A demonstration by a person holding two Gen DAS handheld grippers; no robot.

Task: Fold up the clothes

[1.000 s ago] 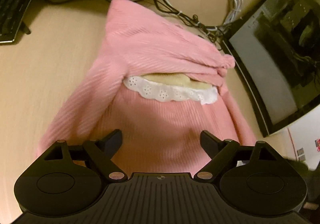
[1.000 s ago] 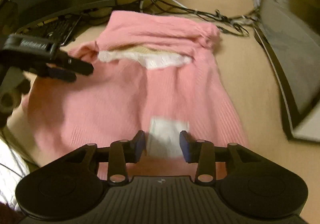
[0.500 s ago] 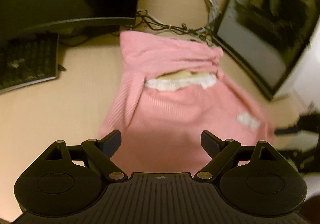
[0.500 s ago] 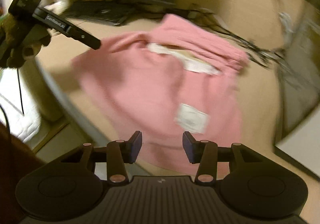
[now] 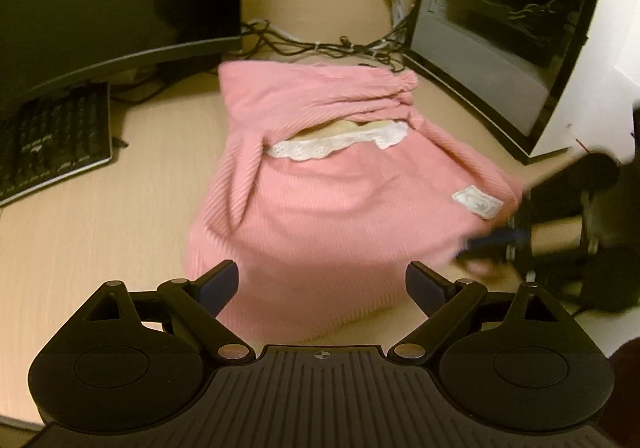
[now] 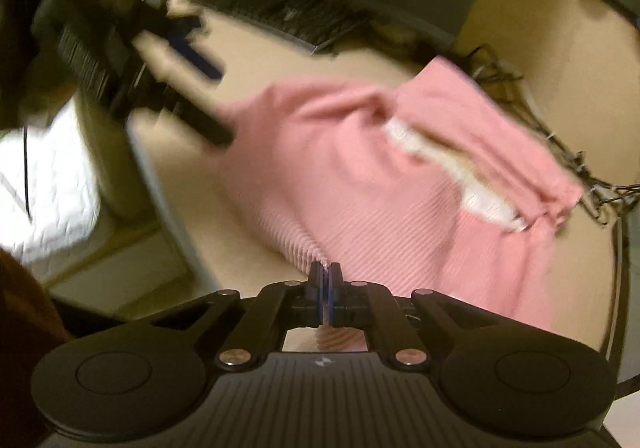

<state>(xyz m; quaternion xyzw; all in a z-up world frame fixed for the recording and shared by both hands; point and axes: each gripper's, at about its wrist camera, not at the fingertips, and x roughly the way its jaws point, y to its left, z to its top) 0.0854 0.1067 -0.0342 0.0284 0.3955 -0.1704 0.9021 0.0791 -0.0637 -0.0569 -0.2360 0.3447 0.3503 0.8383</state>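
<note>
- The pink garment [image 5: 320, 204] is spread on the worktop [image 5: 100, 232] across the middle of the left wrist view, its white lace trim [image 5: 340, 140] just above centre and a white patch [image 5: 476, 202] toward the right edge.
- The left tool [image 5: 322, 284] is seen released at the lower centre, its jaws spread wide over the near hem with no cloth between them.
- The right tool [image 6: 326, 276] is seen clenched at the lower centre of its own view, with a ribbed pink edge pinched between the jaws.
- A slip is judged possible: only a thin bit of cloth is caught, and a quick pull could draw it free.
- The whole garment could be dragged instead of folded, since no part of it is pinned by the other tool.
- The cables [image 5: 320, 46] lying just behind the far edge, at upper centre, could be snagged if the cloth is swept back.
- The monitor [image 5: 492, 32] at the upper right and the keyboard [image 5: 52, 144] at the left stand near, so little room is left for a wide swing.
- The pinch itself is shown only in the right wrist view; in the left wrist view the right tool is a dark blur at the right edge.
- The patch, the lace pattern and the sleeve folded down the left side are shown clearly only in the left wrist view.
- The worktop edge and a white surface below it are shown only at the left of the right wrist view.
</note>
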